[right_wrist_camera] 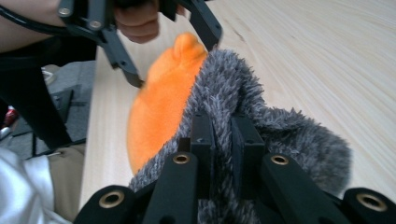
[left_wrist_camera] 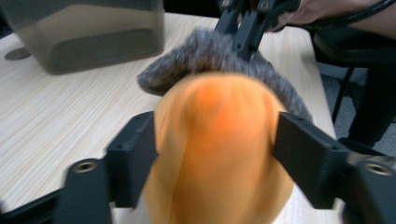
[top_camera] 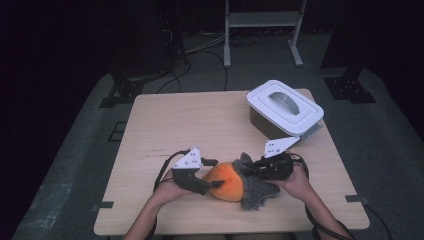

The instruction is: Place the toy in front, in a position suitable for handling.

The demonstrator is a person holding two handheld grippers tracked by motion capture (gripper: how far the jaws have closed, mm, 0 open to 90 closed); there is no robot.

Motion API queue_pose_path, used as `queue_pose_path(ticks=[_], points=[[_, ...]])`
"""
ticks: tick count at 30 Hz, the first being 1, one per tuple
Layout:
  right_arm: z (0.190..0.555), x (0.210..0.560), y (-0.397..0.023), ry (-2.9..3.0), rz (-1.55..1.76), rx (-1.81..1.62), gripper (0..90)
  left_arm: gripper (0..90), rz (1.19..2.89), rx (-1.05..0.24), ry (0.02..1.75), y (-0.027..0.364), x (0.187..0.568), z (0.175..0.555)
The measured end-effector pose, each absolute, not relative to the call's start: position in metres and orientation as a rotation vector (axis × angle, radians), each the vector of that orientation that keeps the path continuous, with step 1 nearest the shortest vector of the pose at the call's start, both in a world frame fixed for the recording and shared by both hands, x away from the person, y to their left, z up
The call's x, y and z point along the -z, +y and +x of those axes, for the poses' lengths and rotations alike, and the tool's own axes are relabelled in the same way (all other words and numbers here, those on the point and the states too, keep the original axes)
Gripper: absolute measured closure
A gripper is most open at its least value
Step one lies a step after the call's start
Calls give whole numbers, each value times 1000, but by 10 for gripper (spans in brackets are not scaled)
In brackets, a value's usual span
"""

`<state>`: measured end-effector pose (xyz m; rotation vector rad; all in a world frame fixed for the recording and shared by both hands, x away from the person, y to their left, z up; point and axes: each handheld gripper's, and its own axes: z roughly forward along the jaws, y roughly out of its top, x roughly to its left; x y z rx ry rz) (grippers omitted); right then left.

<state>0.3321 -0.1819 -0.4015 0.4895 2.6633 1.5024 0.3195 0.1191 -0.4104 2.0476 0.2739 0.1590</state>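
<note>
Orange plush, smooth and rounded, is what we see on the near half of the desk (top_camera: 165, 125): a soft toy (top_camera: 227, 181) with a shaggy grey fleece part (top_camera: 252, 192) along its right side. From the high view we note a white-lidded, grey-walled box (top_camera: 284, 107) at the far right of the pale wood-grain desk, well apart from the toy.

Looking along the left gripper (left_wrist_camera: 215, 158), we see its black jaws spread on either side of the orange body, just beside it; the picture is blurred, so we cannot tell whether the pads touch. No earlier picture to compare.

From the right gripper (right_wrist_camera: 223, 135), the jaws are pressed together on the grey fleece, pinching a tuft of long fuzzy pile. That view also shows a nub on the orange end and the other hand beyond.
</note>
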Motion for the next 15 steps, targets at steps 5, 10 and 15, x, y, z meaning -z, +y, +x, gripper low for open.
queue_pose_path(ticks=[5,10,15], points=[[336,407,-194,2675,547,-1512,801,162,2073,-87,331,117,428,327],[336,407,-195,2676,554,-1501,799,267,2086,-51,300,112,431,325],[330,394,-192,2619,526,-1513,804,448,2085,-104,300,114,417,323]])
